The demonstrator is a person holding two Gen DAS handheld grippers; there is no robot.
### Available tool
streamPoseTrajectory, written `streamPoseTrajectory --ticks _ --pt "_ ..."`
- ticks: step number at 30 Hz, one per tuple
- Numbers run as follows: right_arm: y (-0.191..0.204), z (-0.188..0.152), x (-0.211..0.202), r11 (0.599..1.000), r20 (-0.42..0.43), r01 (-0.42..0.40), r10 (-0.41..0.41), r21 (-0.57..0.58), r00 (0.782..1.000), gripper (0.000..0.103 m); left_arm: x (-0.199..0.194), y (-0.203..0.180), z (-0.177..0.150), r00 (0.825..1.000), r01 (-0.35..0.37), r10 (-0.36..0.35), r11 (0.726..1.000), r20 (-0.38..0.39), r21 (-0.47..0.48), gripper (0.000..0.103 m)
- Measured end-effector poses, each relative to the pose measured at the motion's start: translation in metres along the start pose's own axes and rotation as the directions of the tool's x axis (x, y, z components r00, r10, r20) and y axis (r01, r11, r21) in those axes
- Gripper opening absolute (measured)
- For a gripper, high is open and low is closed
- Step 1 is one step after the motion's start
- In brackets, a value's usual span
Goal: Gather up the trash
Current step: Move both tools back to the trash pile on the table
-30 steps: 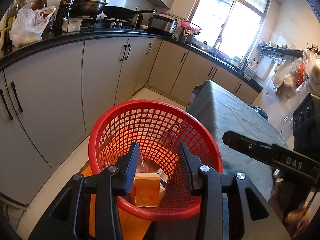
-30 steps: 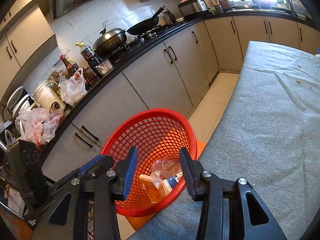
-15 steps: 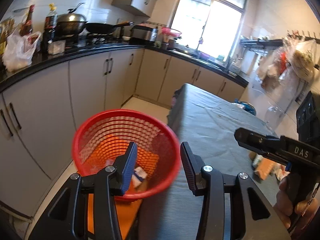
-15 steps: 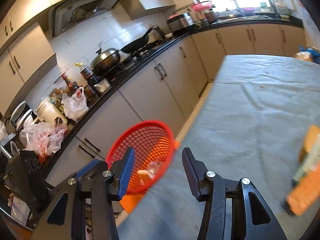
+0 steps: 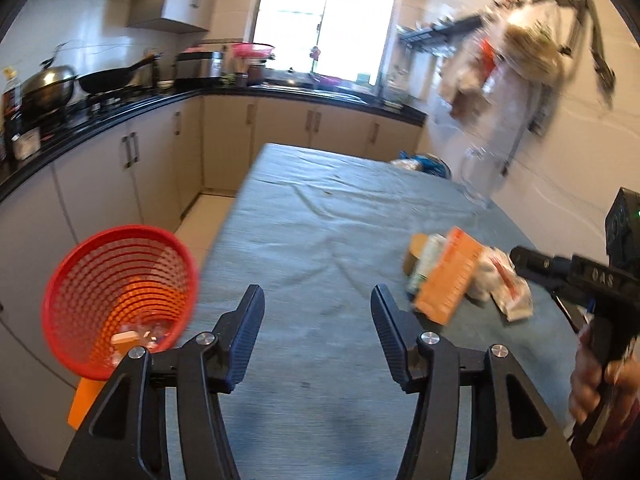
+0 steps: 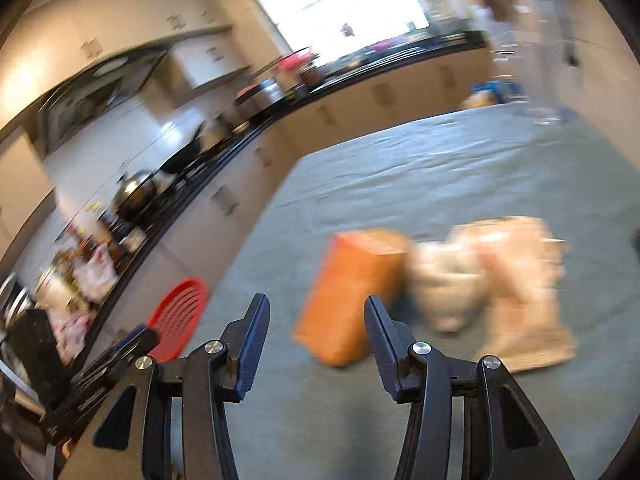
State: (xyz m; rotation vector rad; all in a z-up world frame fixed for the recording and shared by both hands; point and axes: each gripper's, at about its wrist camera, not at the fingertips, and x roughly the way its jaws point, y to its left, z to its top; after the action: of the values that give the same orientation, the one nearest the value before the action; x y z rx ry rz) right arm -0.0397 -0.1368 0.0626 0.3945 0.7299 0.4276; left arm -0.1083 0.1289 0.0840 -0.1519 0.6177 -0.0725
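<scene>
The only writing we can read is the raised "DAS" lettering on the body of the right hand-held gripper (image 5: 520,260), seen from the left wrist view; print on the trash itself is too blurred to make out.

We count two hand-held grippers. The left hand-held gripper (image 5: 318,336) has its jaws spread wide with nothing between them, above bare grey cloth. The right hand-held gripper (image 6: 316,344) is likewise spread wide and empty; its fingers frame the near end of the orange box (image 6: 352,296) without touching it, as far as the blur lets us judge.

The trash sits in one cluster on the cloth-covered counter (image 5: 320,240), toward its right side. In it we make out one orange box (image 5: 448,280), a white-and-green carton (image 5: 426,264) just behind it, a brown piece (image 5: 414,252) at the far end, and crumpled pale wrappers with red marks (image 5: 500,284). From the right wrist view, the pale wrappers (image 6: 492,280) look like two or three bundles, touching the box; we cannot tell the exact count.

One red mesh basket (image 5: 120,300) stands off the counter's left edge on an orange support (image 5: 84,404). It holds a small orange box and some clear wrapping at the bottom.
</scene>
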Motion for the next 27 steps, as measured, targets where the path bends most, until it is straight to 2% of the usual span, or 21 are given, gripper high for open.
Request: streamPoseTrajectory --ticks 4,7,10,17,20,24,27 --pt "-0.056 0.006 -0.020 0.990 0.029 0.072 -0.076 0.120 0.997 0.054 0.008 -0.025 -0.004 0.999 0.028 -0.027 0.999 -0.027 0.040 0.060" --pt "-0.082 0.006 -0.023 0.982 0.007 0.096 -0.098 0.165 0.995 0.056 0.015 -0.041 -0.008 0.998 0.042 -0.039 0.997 -0.051 0.071 0.063" --pt "-0.083 0.000 -0.014 0.986 -0.040 0.097 -0.092 0.134 0.995 0.056 0.022 -0.051 -0.009 0.997 0.051 -0.045 0.994 -0.069 0.091 0.065" --pt "-0.082 -0.005 0.016 0.981 -0.104 0.190 -0.185 0.047 0.977 0.056 0.034 -0.065 -0.013 0.994 0.063 -0.051 0.991 -0.102 0.121 0.065" --pt "-0.090 -0.007 0.029 0.984 -0.136 0.168 -0.159 0.057 0.978 0.056 0.040 -0.070 -0.011 0.992 0.067 -0.052 0.989 -0.112 0.135 0.065" --pt "-0.091 -0.009 0.031 0.985 -0.118 0.167 -0.161 0.040 0.980 0.049 0.051 -0.082 -0.005 0.990 0.090 -0.072 0.984 -0.121 0.154 0.068" --pt "-0.094 -0.011 0.028 0.987 -0.098 0.150 -0.144 0.057 0.985 0.047 0.062 -0.093 0.003 0.986 0.123 -0.101 0.979 -0.134 0.164 0.075"
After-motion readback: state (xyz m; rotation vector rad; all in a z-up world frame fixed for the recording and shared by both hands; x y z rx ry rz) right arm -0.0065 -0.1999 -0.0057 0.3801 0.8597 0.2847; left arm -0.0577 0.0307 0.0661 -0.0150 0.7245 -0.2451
